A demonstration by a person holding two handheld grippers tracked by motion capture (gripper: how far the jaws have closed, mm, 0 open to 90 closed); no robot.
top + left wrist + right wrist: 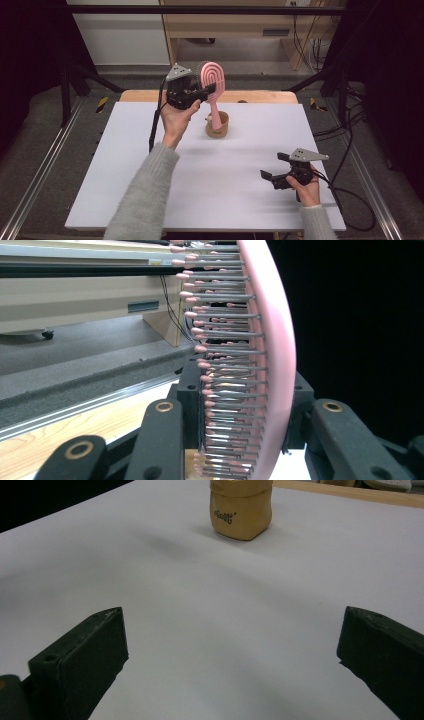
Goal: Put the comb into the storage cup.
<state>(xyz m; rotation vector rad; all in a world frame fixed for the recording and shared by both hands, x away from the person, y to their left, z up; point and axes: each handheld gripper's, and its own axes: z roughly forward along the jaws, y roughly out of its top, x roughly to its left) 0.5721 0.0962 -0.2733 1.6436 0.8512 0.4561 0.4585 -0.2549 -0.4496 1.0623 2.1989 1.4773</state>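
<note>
Left claw gripped pink hairbrush.
Brush stood upright, handle down in tan pouch on white surface. Right claw was open, well in front of pouch.

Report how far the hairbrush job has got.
Done: the left gripper is shut on the pink hairbrush, clamped across its bristled head.
In hand: the brush is upright, its handle tip at or just inside the mouth of the tan pouch; insertion or removal, I cannot tell.
Left: seating or clearing the brush. The right gripper is open and idle on the white table.
</note>
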